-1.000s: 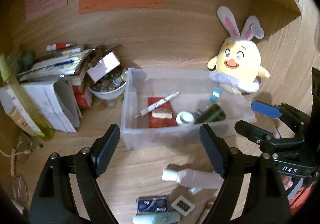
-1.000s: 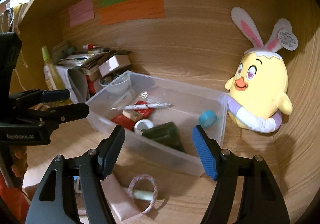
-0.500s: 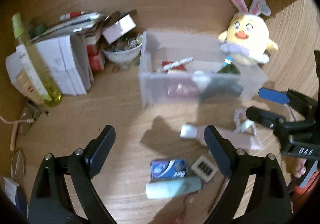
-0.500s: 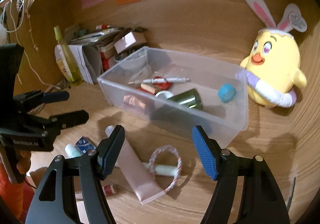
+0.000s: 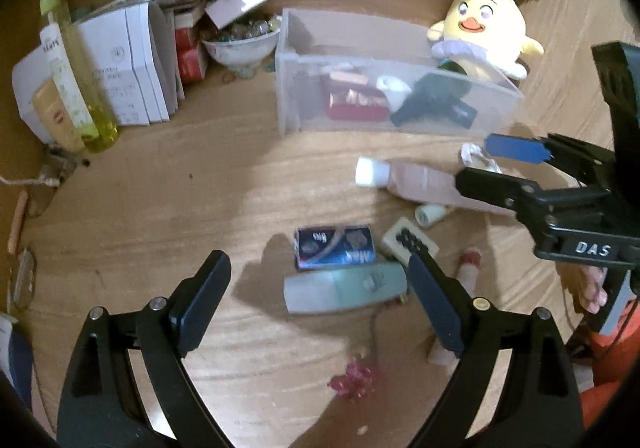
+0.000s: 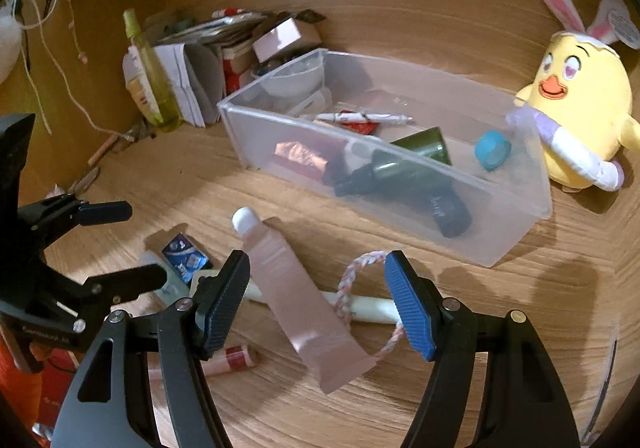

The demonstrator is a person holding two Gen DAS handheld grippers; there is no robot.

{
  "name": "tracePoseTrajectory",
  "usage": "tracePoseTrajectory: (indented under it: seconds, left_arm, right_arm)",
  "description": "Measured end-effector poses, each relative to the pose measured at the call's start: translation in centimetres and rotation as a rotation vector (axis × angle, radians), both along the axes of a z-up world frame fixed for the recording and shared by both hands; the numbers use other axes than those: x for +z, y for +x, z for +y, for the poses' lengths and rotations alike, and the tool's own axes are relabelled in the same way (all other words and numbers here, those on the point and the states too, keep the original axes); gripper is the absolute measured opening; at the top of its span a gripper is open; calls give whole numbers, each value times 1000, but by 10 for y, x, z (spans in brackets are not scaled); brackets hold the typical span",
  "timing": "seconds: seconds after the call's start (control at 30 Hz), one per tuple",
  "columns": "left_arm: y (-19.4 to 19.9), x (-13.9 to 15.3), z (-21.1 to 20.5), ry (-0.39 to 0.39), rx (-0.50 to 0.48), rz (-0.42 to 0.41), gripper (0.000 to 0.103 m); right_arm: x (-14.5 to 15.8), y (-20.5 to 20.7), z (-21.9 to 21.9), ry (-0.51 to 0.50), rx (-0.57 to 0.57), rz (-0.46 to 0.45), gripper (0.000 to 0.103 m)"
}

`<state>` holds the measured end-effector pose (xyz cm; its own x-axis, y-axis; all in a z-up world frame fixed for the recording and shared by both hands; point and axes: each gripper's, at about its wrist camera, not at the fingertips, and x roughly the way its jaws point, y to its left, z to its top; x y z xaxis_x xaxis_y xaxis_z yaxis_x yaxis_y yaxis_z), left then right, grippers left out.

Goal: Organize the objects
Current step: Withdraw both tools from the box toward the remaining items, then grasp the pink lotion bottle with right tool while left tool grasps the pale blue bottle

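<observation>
Left gripper (image 5: 318, 298): I had its jaws spread wide, holding nothing, at the lower centre of the left wrist view.
Between the left fingers: a pale green tube (image 5: 345, 288) lay flat on the wooden desk (image 5: 168, 208), with a blue packet (image 5: 335, 247) touching its upper side.
Right gripper (image 6: 316, 302): I saw its jaws wide apart and empty, at the lower centre of the right wrist view.
Between the right fingers: a pink tube (image 6: 298, 294) with a white cap lay diagonally, and a braided loop (image 6: 362, 290) rested against it.
Clear bin (image 6: 400, 204): it stood above the pink tube in the frame, holding a dark green tube (image 6: 404, 182), a pen (image 6: 366, 117) and a teal tape roll (image 6: 493, 150).
Plush chick (image 6: 582, 120): it sat at the right edge, just beside the bin.
Stacked papers (image 5: 132, 64): upper left of the left wrist view.
</observation>
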<state>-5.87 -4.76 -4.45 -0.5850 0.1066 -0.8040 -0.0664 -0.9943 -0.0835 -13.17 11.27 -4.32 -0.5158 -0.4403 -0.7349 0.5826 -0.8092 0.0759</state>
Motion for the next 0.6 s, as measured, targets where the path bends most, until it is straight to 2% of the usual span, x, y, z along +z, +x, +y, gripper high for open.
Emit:
tracePoseTrajectory:
  seconds: [0.6]
  left_arm:
    - [1, -23, 12, -18, -37, -34, 91]
  right_arm:
    - [-19, -10, -44, 52, 77, -62, 66]
